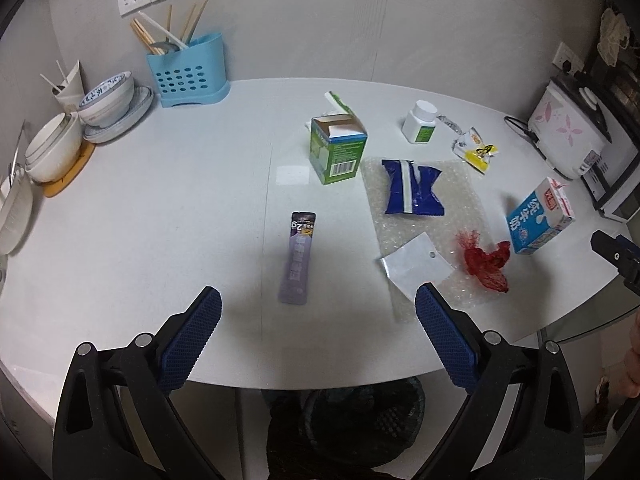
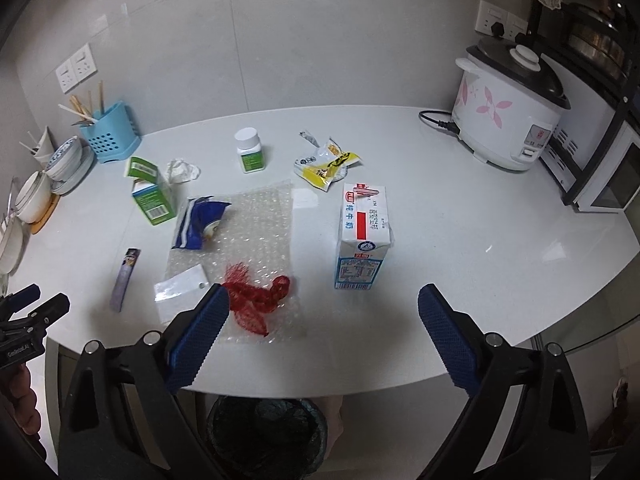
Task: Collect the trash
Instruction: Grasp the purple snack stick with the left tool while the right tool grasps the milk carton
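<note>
Both hand-held grippers hang over the near edge of the white counter point(image 1: 140, 208) with nothing between their blue ribbed pads. The left gripper point(image 1: 318, 304) has its jaws spread wide apart, and at twelve o'clock from it lies a slim purple stick sachet point(image 1: 298, 258), flat on the counter and untouched. The right gripper point(image 2: 323, 304) is likewise spread wide, holding nothing; an upright blue-and-white milk carton point(image 2: 362, 240) stands at twelve o'clock from it, and a crumpled red mesh net point(image 2: 256, 300) lies at nine o'clock, just beside its left pad. The net rests on a clear sheet of bubble wrap point(image 2: 256, 220), which also carries a crinkled dark blue snack bag point(image 2: 200, 222) and a small white plastic pouch point(image 2: 180, 292). In the right wrist view, at eleven o'clock from the milk carton stands a white pill bottle with a green label point(image 2: 250, 152), and a yellow-and-white snack wrapper point(image 2: 324, 166) lies at twelve o'clock. An opened green cardboard box point(image 2: 150, 196) stands at ten o'clock, with a crumpled white tissue point(image 2: 182, 170) just beside it. Under the counter edge, at six o'clock, sits a bin lined with a dark bag point(image 2: 268, 436).
</note>
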Demonstrator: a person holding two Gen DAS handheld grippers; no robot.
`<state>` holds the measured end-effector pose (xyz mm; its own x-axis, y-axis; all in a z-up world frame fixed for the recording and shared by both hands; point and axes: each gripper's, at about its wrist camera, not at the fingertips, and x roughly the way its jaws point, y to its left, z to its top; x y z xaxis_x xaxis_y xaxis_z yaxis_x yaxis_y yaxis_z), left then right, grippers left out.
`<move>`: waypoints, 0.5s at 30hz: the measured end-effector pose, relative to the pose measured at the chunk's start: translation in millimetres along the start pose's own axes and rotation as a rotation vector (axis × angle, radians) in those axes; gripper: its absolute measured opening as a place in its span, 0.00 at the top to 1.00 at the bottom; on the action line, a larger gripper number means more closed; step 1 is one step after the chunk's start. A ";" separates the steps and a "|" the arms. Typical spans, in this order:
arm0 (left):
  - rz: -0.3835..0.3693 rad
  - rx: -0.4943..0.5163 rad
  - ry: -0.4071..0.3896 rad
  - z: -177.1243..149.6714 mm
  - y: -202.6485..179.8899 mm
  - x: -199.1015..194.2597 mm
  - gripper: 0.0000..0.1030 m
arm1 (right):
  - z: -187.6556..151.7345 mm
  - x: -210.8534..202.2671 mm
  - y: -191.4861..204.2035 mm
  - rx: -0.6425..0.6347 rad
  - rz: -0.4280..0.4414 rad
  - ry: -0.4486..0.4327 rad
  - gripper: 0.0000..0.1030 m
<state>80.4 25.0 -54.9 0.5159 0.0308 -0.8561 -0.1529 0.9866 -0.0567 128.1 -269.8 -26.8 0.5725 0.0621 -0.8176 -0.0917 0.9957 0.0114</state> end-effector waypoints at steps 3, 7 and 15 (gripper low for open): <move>0.002 -0.007 0.032 8.4 8.4 22.1 0.09 | 8.3 21.7 -3.2 0.012 -0.011 0.027 0.15; 0.002 -0.004 0.076 19.0 15.4 54.4 0.12 | 17.5 46.2 -7.2 0.028 -0.022 0.062 0.21; -0.005 0.002 0.139 32.4 21.5 102.7 0.17 | 31.4 83.5 -15.5 0.076 -0.074 0.111 0.33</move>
<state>157.4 54.6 -127.5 0.3946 0.0037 -0.9189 -0.1489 0.9870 -0.0600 202.9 -277.8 -77.2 0.4811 -0.0152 -0.8765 0.0114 0.9999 -0.0111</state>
